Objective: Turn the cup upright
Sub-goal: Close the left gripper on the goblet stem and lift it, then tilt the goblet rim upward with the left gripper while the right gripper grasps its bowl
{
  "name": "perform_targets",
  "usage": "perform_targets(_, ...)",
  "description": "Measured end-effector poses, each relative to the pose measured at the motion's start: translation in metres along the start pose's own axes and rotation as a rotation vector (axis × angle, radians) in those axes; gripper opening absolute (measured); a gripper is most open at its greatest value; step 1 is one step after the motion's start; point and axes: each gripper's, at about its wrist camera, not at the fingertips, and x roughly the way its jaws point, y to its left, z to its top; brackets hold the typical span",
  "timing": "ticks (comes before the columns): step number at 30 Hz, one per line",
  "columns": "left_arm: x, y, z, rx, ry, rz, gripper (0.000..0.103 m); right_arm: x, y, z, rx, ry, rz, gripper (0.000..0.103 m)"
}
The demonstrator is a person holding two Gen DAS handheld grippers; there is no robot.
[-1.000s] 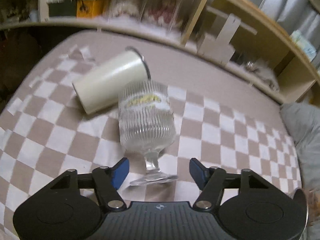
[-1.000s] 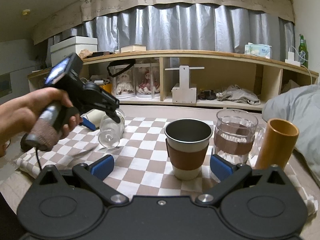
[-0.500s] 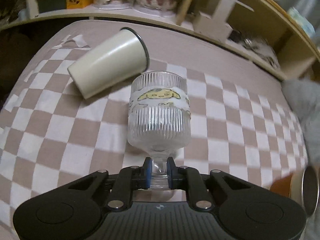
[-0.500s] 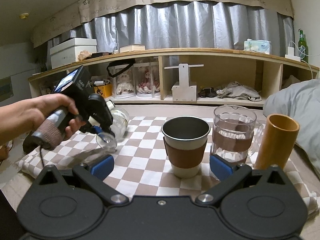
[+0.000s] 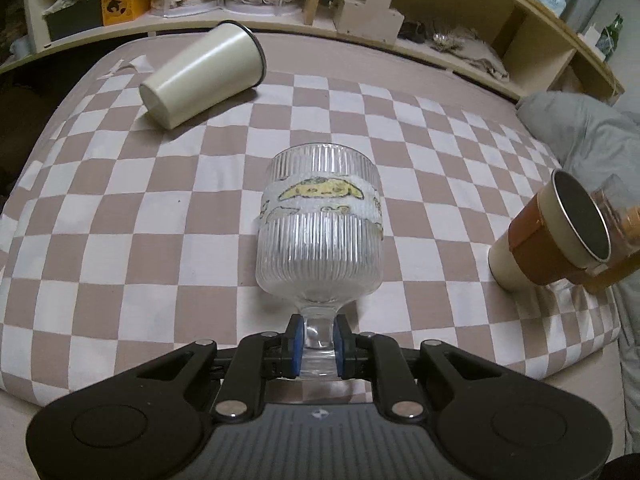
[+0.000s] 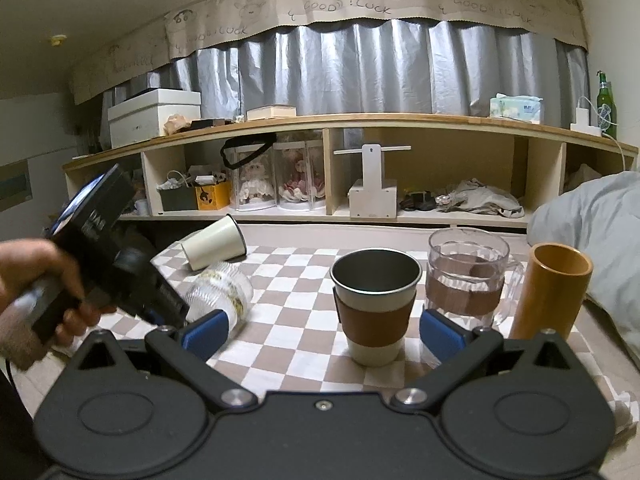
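Note:
My left gripper (image 5: 316, 346) is shut on the stem of a ribbed clear glass goblet (image 5: 318, 236) with a yellow cartoon band. In the right wrist view the goblet (image 6: 220, 294) is tilted, mouth pointing up and to the right, held above the checkered cloth by the left gripper. A cream cup (image 5: 202, 74) lies on its side at the far left of the cloth; it also shows in the right wrist view (image 6: 214, 246). My right gripper (image 6: 322, 334) is open and empty, low at the front edge, facing the upright cups.
A steel cup with a brown sleeve (image 6: 376, 306), a clear mug (image 6: 466, 276) and an orange tumbler (image 6: 550, 292) stand upright on the right of the checkered cloth (image 5: 180, 216). A wooden shelf unit (image 6: 440, 168) runs behind. A grey pillow (image 6: 592, 240) lies at the right.
My left gripper closed on the goblet's stem, then lifted and carried it toward the front and right, away from the cream cup. The right gripper stayed put.

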Motion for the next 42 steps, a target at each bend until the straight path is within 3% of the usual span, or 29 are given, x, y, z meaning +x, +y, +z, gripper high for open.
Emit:
perform_targets(5, -0.001, 0.005, -0.003, -0.024, -0.028, -0.025, 0.018, 0.003, 0.001, 0.028, 0.076, -0.008, 0.088, 0.102)
perform_targets(9, -0.002, 0.009, -0.005, -0.029, -0.046, -0.047, 0.019, 0.034, 0.010, 0.069, 0.185, 0.063, 0.256, 0.099)
perform_targets(12, -0.002, 0.013, -0.006, -0.038, -0.056, -0.066, 0.019, 0.081, 0.021, 0.098, 0.273, 0.189, 0.331, 0.096)
perform_targets(16, -0.002, 0.018, -0.007, -0.047, -0.066, -0.090, 0.019, 0.156, 0.035, 0.116, 0.364, 0.409, 0.337, 0.091)
perform_targets(20, -0.002, 0.018, -0.008, -0.039, -0.077, -0.101, 0.019, 0.225, 0.041, 0.099, 0.536, 0.679, 0.327, 0.086)
perform_targets(22, -0.002, 0.018, -0.008, -0.037, -0.080, -0.104, 0.019, 0.249, 0.045, 0.086, 0.576, 0.753, 0.281, 0.085)
perform_targets(27, -0.002, 0.019, -0.007, -0.043, -0.082, -0.114, 0.019, 0.280, 0.052, 0.070, 0.569, 0.804, 0.205, 0.085)
perform_targets(32, -0.002, 0.018, -0.008, -0.032, -0.089, -0.111, 0.019, 0.296, 0.058, 0.066, 0.488, 0.850, 0.230, 0.087)
perform_targets(34, -0.004, 0.017, -0.010, -0.021, -0.093, -0.108, 0.019, 0.297, 0.066, 0.064, 0.419, 0.863, 0.236, 0.077)
perform_targets(42, -0.013, -0.003, -0.019, 0.044, -0.183, -0.147, 0.018, 0.261, 0.063, 0.084, 0.272, 0.758, 0.276, 0.073)
